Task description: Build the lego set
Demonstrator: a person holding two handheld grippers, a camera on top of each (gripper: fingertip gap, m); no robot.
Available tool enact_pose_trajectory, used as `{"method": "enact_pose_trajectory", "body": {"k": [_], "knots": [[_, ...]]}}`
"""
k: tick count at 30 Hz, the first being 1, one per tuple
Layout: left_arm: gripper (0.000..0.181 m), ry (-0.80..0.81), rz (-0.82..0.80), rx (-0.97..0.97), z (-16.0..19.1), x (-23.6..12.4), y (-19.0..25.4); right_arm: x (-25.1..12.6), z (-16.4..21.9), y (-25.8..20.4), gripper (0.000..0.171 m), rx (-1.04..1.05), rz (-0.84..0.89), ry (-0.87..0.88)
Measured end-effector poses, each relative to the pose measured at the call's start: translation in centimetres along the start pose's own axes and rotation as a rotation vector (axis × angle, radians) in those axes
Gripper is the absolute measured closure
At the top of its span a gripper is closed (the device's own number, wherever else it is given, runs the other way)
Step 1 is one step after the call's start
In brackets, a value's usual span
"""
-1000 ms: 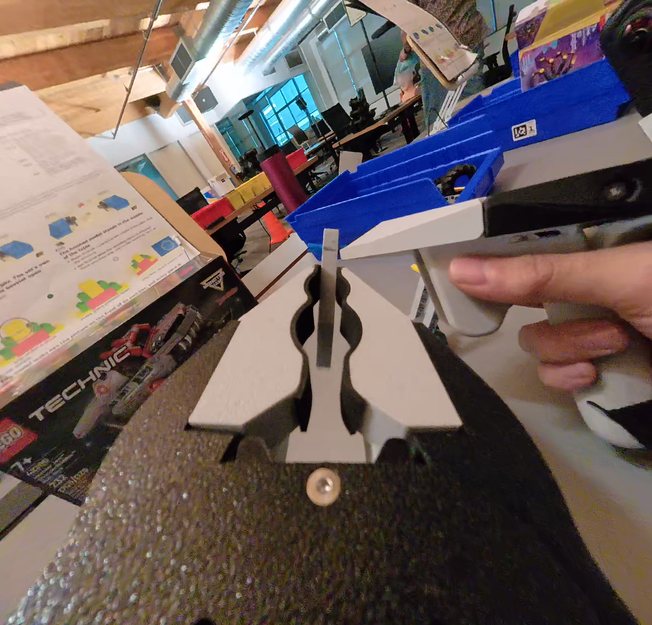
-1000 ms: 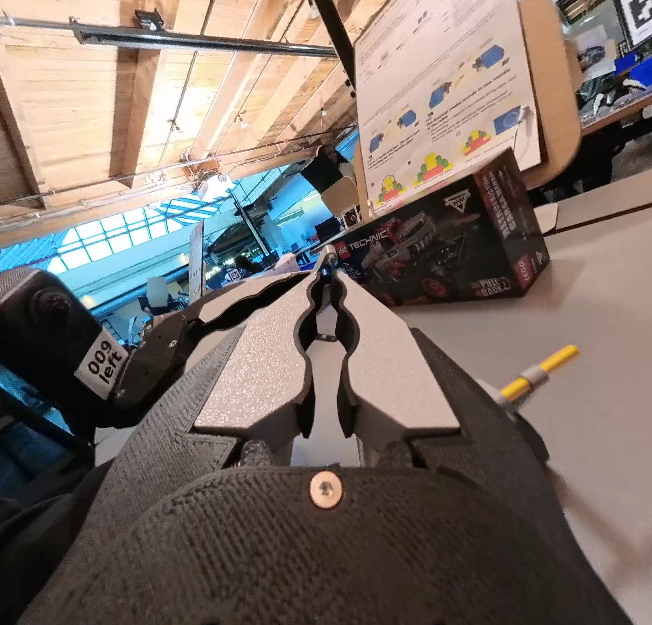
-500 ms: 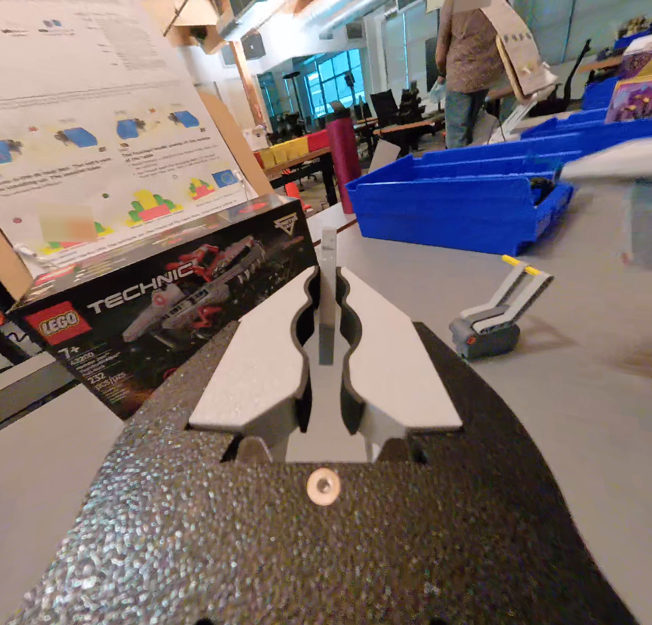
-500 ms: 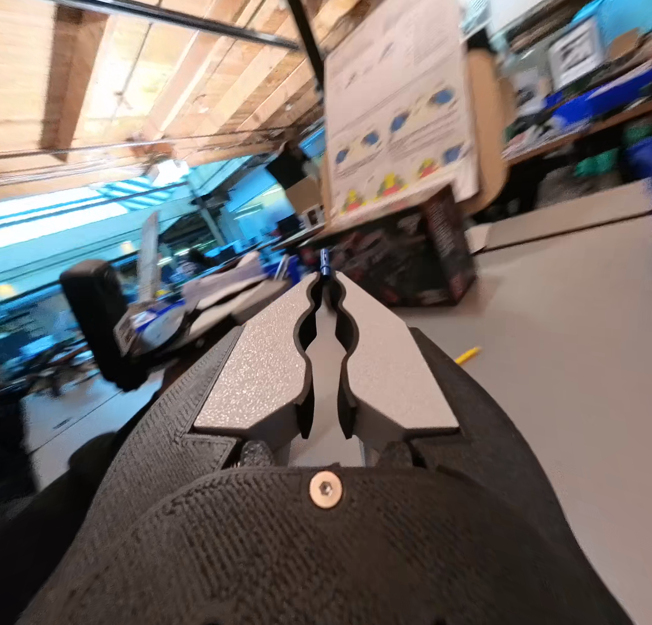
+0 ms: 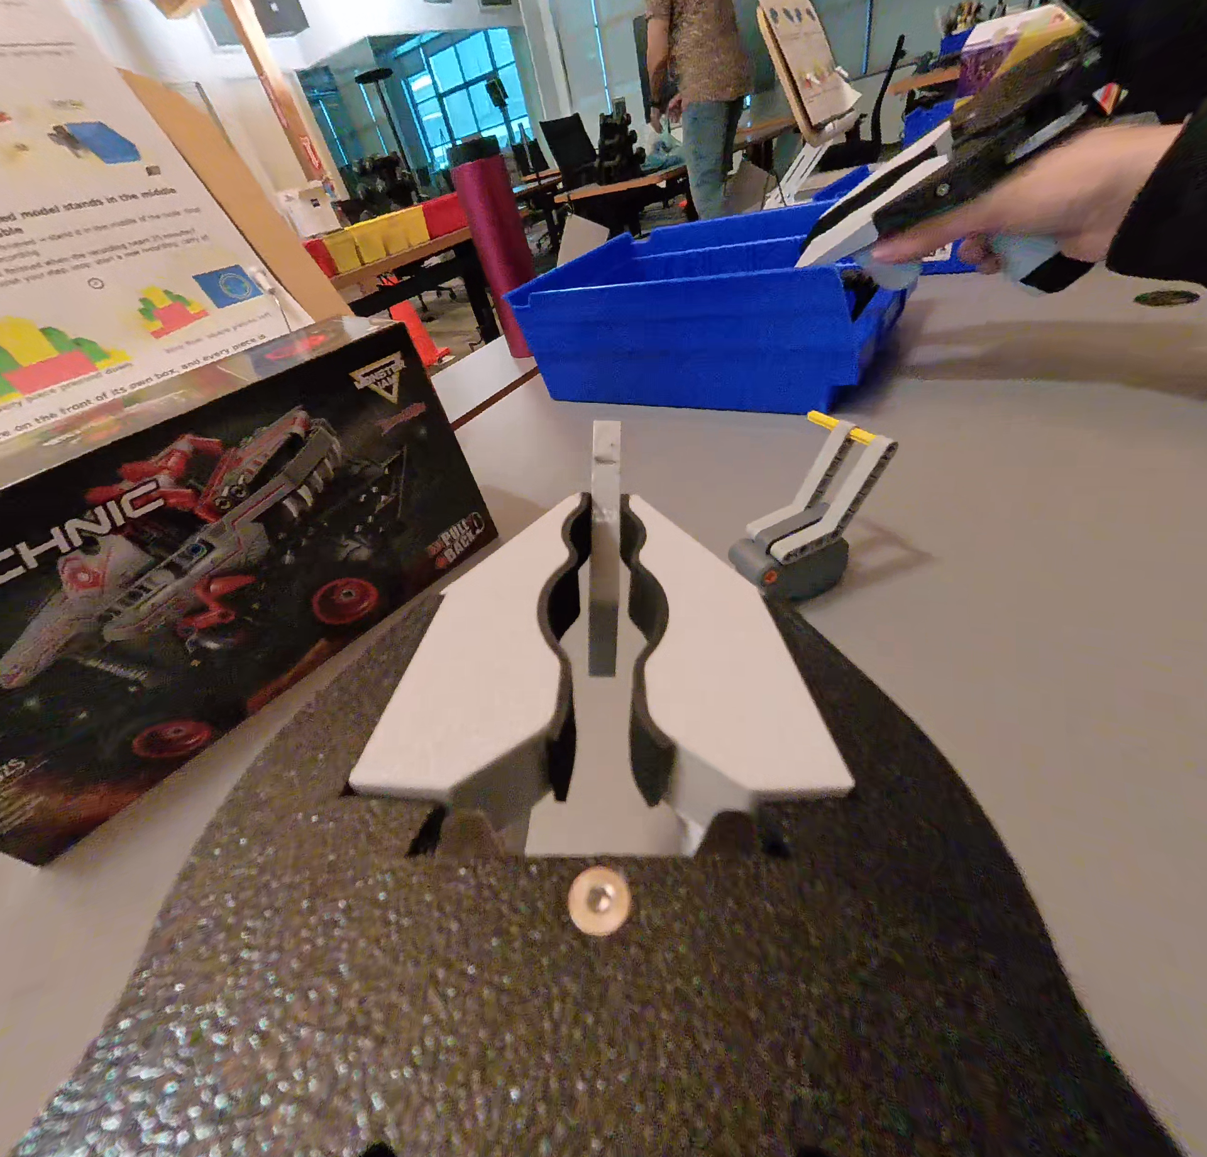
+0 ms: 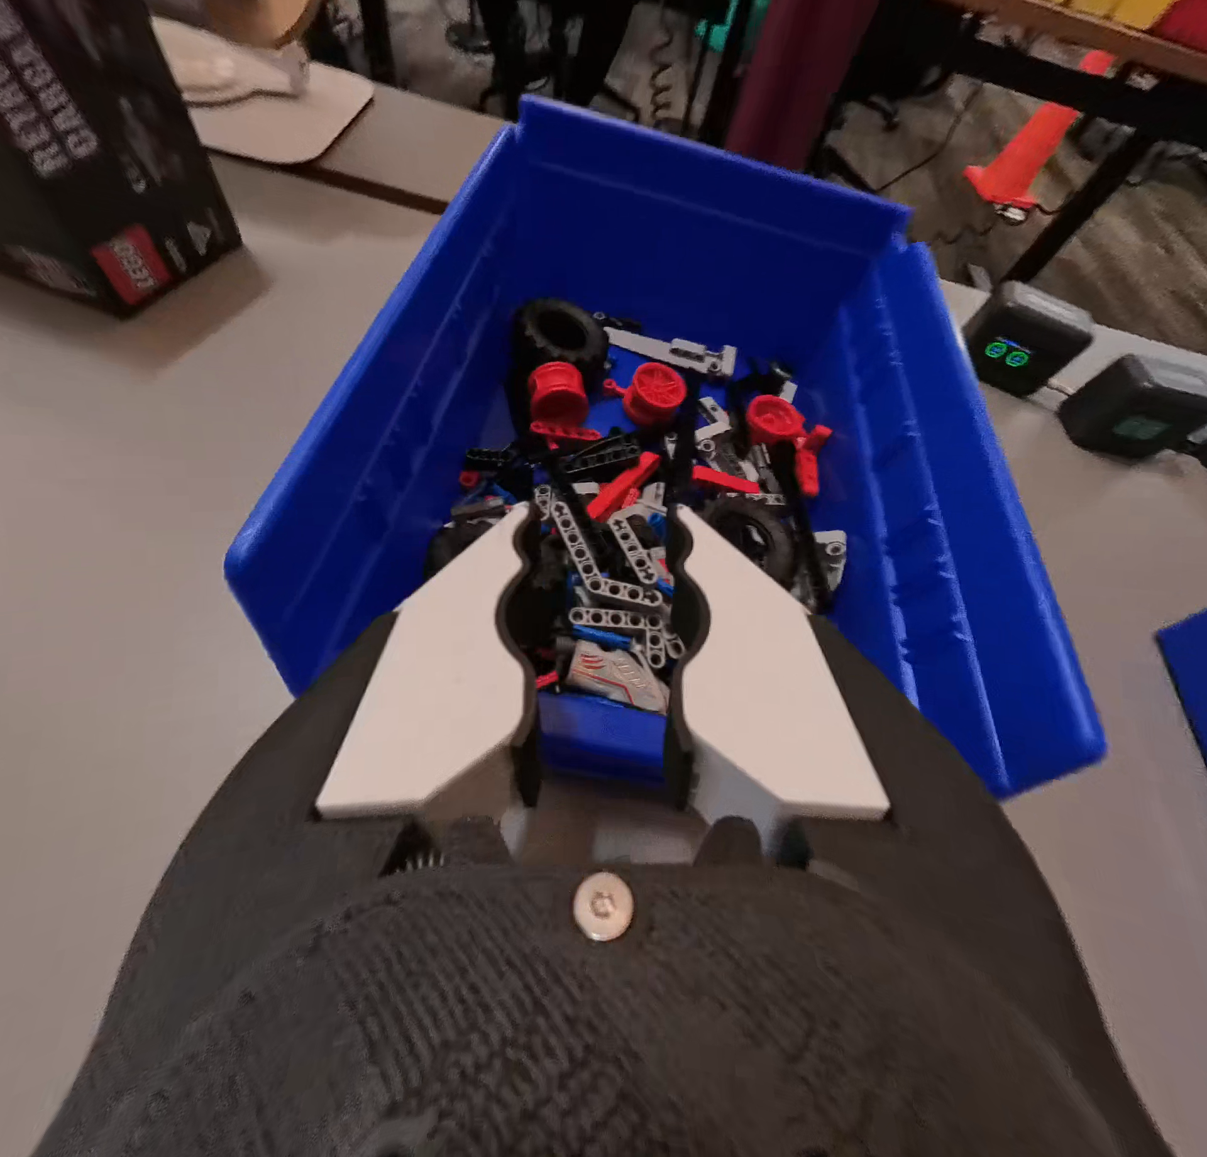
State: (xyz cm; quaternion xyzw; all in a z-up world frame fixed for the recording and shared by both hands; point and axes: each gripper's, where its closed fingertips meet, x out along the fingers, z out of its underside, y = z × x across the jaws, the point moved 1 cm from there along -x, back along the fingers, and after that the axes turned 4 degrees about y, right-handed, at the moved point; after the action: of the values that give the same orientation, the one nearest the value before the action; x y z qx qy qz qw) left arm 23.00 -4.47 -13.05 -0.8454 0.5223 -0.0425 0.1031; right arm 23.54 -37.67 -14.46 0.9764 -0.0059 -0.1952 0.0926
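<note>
Right gripper [image 6: 601, 538] poised over a bin of loose lego as the build goes on

On the grey counter [image 5: 980, 701], the blue bin [image 6: 392, 446] holds a tangle of light, rigid, slick parts [image 6: 640, 505]: tyres, red hubs, perforated beams, best pinched across flat sides. The half-built assembly [image 5: 800, 538] stands apart from the bin, near the set's box [image 5: 215, 570]. The right gripper's jaws gape, empty; the left gripper [image 5: 604, 505] is clamped on a thin grey beam [image 5: 604, 538] standing on edge.
</note>
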Motion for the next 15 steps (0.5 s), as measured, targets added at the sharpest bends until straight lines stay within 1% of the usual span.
{"method": "enact_pose_trajectory", "body": {"k": [2, 4, 7, 8, 10, 12, 13, 14, 15], "knots": [[0.176, -0.009, 0.006, 0.031, 0.2, 0.1, 0.3, 0.3, 0.1, 0.1, 0.123, -0.031, 0.025, 0.008], [0.176, -0.018, 0.017, 0.044, 0.4, 0.3, 0.6, 0.1, -0.3, 0.2, 0.113, -0.008, 0.033, 0.051], [0.176, -0.023, 0.027, 0.051, 0.5, 0.4, 0.8, -1.5, -1.2, 0.3, 0.084, 0.038, 0.059, 0.09], [0.176, -0.021, 0.035, 0.051, 0.4, 0.3, 0.9, -2.4, -1.7, 0.1, 0.079, 0.023, 0.069, 0.107], [0.176, -0.015, 0.066, 0.049, 0.2, 0.3, 1.3, -4.6, -2.9, -1.3, 0.077, -0.018, 0.063, 0.144], [0.176, -0.001, 0.15, 0.047, -0.1, 0.3, 2.5, -6.7, -4.5, -5.1, 0.078, -0.07, -0.087, 0.19], [0.176, 0.007, 0.217, 0.037, -0.2, 0.3, 3.3, -7.7, -4.9, -7.8, 0.085, -0.112, -0.218, 0.204], [0.176, 0.017, 0.288, 0.019, -0.4, 0.1, 4.3, -8.9, -4.8, -11.2, 0.095, -0.177, -0.392, 0.217], [0.176, 0.036, 0.355, -0.001, -0.6, -0.1, 5.1, -10.1, -4.4, -14.5, 0.098, -0.249, -0.556, 0.228]]}}
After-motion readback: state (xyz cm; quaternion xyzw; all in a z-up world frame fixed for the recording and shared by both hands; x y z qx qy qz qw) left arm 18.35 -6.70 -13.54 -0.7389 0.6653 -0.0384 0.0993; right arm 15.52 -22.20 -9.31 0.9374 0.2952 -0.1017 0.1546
